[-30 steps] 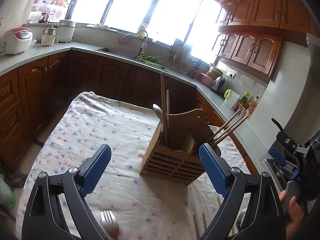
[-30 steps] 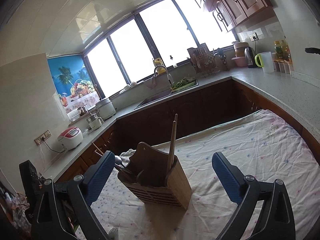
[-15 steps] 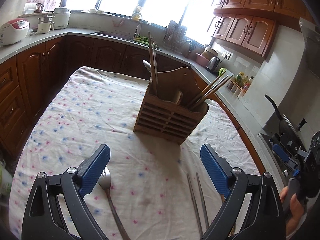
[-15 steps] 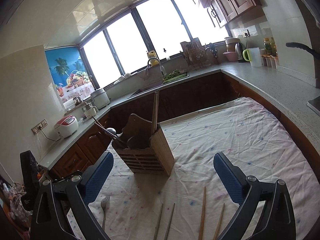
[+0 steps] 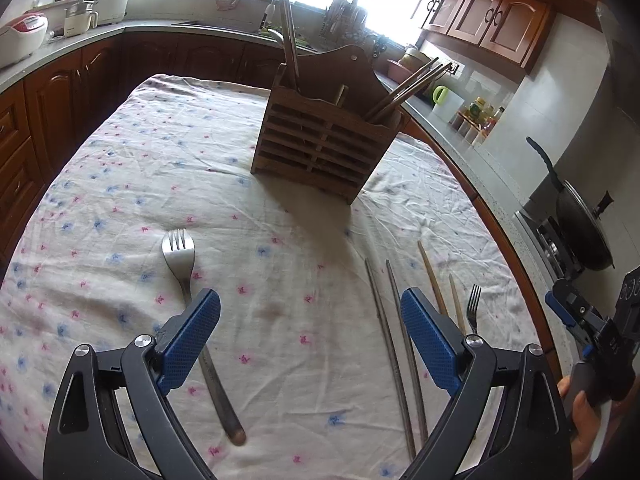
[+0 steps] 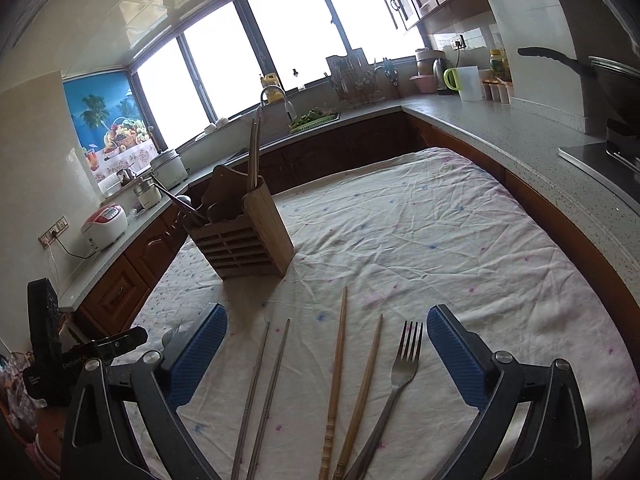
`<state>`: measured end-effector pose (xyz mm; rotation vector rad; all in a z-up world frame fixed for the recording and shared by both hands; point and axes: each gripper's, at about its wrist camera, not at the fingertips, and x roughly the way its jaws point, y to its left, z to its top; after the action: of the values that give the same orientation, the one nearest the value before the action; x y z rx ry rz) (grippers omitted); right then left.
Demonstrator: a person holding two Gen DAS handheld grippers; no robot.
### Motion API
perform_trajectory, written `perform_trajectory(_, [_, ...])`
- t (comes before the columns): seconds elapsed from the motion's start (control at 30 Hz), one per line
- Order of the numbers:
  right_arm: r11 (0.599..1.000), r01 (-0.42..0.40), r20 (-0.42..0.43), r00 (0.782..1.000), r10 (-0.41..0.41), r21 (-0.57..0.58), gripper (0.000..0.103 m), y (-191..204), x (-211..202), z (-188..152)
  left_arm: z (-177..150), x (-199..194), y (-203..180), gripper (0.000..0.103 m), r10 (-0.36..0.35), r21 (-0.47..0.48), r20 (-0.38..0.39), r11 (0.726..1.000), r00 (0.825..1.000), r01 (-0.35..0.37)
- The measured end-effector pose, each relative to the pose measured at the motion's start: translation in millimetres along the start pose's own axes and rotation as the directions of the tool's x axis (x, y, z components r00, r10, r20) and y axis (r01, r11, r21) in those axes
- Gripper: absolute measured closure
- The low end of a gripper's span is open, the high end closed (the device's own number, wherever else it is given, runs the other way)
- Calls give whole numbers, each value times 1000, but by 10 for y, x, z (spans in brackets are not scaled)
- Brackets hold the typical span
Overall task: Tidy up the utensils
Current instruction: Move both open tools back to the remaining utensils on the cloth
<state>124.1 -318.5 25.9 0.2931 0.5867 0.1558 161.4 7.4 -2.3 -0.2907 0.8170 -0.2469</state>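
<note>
Both grippers empty, L gripper (image 5: 310, 336) over fork (image 5: 180, 256)

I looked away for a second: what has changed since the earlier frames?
Both grippers pulled back from the wooden utensil holder and tilted down, bringing the loose fork, metal chopsticks, wooden chopsticks and second fork into view. Nothing was grasped or released. The left gripper and right gripper stayed open.

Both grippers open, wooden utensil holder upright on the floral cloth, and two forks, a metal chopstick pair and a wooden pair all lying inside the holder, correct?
Not inside: the right wrist view shows the metal chopstick pair, wooden chopstick pair and one steel fork lying on the floral cloth before the slatted wooden utensil holder; the other fork too.
</note>
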Motion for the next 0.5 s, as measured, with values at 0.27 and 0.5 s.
perform_trajectory(0.27, [1000,22,-19,1000,-22,-10,2,-76,55,-130,-72,100,-111,10,-7,19,-26,1000,1000,7])
perform_trajectory(0.5, [1000,14,-25,1000,-14,-20,3,-74,114,-107,-52,232,-257,10,-15,62,-49,998,999,18])
